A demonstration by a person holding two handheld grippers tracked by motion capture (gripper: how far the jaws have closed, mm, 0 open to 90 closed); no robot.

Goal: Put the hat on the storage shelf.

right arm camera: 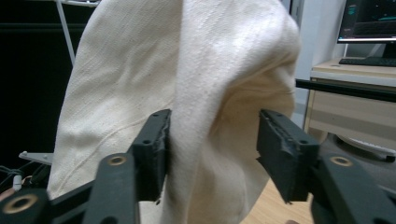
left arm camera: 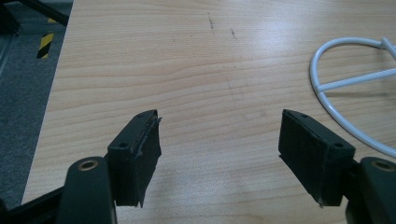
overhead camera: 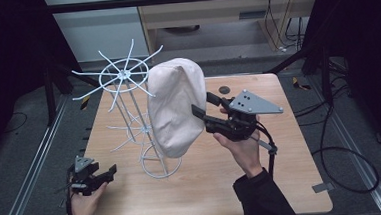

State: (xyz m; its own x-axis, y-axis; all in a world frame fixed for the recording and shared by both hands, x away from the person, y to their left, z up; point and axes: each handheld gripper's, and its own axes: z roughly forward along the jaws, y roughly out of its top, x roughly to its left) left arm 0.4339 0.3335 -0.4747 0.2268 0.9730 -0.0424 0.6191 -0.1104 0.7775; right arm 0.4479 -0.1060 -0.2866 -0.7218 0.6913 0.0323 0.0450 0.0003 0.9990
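One cream cloth cap [overhead camera: 176, 108] hung on the white wire rack [overhead camera: 127, 91], seemingly placed. Right gripper [right arm camera: 212, 149]: jaws parted around a fold of it, grip uncertain. Left gripper [left arm camera: 219, 154]: jaws wide, empty, low over the wooden table [left arm camera: 187, 70]. Likely remaining: withdrawal.

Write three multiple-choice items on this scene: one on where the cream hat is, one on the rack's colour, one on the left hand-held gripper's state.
1. Where is the cream hat?
A. flat on the table
B. hanging at the wire rack
C. on the floor

2. What colour is the rack?
A. white
B. red
C. black

3. How is the left hand-held gripper?
A. shut on the hat
B. shut on the rack
C. open, empty

Answers: 1 B, the hat sits upright against the rack's top arms; 2 A, its wires are white; 3 C, its jaws stand apart over bare wood.
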